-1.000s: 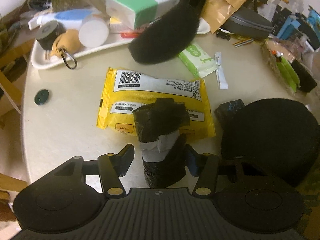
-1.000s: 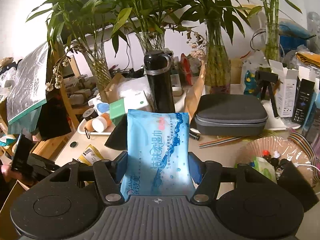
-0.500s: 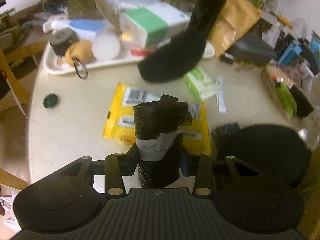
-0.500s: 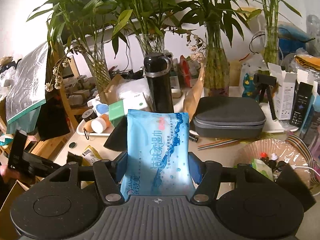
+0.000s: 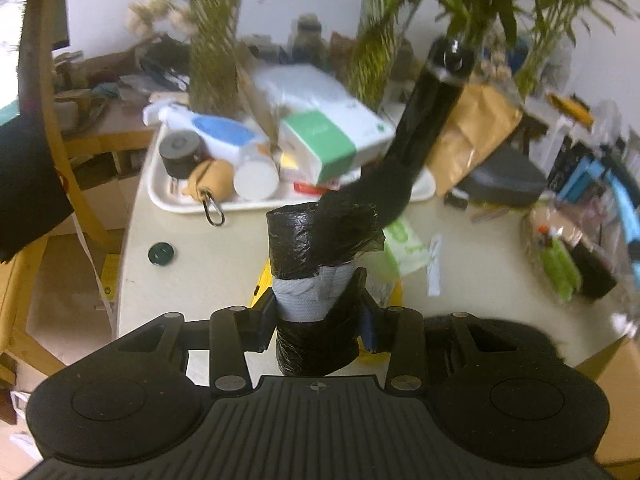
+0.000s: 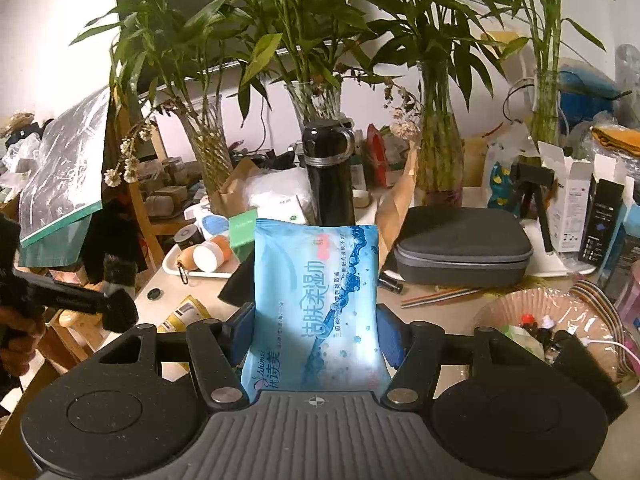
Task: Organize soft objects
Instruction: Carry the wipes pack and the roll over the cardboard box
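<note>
Bag roll (image 5: 318, 280) — between left gripper (image 5: 316, 322) fingers

The left gripper (image 5: 316, 320) is closed around a black bag roll (image 5: 318, 276), its fingers (image 5: 262, 318) pressed against the roll's lower half, below the grey band, so the roll stands upright between them, seemingly lifted off the table (image 5: 200, 248), though the blur makes that hard to confirm. The right gripper (image 6: 316, 330) clamps a blue wet-wipe pack (image 6: 316, 308), fingers (image 6: 390, 340) pinching its lower edges and the pack upright above the table.
</note>
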The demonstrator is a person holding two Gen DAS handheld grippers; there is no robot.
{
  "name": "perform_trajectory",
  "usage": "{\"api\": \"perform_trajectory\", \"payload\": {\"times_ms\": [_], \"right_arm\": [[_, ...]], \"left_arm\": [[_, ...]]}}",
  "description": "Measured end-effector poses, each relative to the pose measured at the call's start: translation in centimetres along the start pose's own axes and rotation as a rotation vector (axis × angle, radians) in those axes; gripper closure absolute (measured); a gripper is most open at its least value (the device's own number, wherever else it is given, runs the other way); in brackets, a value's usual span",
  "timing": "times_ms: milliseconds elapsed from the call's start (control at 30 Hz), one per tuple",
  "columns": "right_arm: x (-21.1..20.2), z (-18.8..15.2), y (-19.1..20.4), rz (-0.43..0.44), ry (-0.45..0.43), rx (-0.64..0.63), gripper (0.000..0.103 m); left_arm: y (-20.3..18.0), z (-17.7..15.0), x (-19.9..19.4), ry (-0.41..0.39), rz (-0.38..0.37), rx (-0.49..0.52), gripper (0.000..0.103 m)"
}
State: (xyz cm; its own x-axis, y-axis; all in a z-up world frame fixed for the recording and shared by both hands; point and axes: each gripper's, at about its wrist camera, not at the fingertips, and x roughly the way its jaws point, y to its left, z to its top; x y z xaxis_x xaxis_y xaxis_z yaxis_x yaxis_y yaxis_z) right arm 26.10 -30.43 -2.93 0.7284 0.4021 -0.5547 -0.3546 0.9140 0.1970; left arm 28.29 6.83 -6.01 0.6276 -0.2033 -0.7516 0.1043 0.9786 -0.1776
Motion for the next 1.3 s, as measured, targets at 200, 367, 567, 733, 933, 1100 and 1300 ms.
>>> {"api": "perform_trajectory", "payload": {"times_ms": [200,367,567,733,933,1100,1300], "right_arm": [[-0.9,-0.5,1.1,0.007,-0.013,-0.030,0.038],[-2.1,-1.3,2.2,0.033,-0.023,-0.045,0.038],[-3.5,-2.4,3.6,0.075,-0.028,-0.057,0.038],[-4.7,-3.5,4.5,0.122,-0.029,-0.057,0.038],[-5.9,-4.8,5.4,0.159,-0.013,-0.071,0.038],[-7.0,-5.8,6.4,0.204,0.000,-0.138,0.038],[-7.2,-6.8,7.3,0.234,0.056,-0.220,0.038]], "left_arm": [[-0.6,-0.5,-3.5,-0.062,-0.045,-0.039,0.063],[-1.3,-1.7,-5.3,-0.107,-0.144,-0.037,0.063],[-2.0,-3.2,-7.2,-0.128,-0.240,-0.057,0.063],[-2.9,-4.9,-7.9,-0.101,-0.303,-0.069,0.064],[-4.3,-6.6,-8.3,-0.049,-0.313,-0.035,0.064],[-5.5,-7.7,-8.7,-0.009,-0.296,0.002,0.064],[-7.1,-8.3,-9.3,0.060,-0.205,0.062,0.064]]}}
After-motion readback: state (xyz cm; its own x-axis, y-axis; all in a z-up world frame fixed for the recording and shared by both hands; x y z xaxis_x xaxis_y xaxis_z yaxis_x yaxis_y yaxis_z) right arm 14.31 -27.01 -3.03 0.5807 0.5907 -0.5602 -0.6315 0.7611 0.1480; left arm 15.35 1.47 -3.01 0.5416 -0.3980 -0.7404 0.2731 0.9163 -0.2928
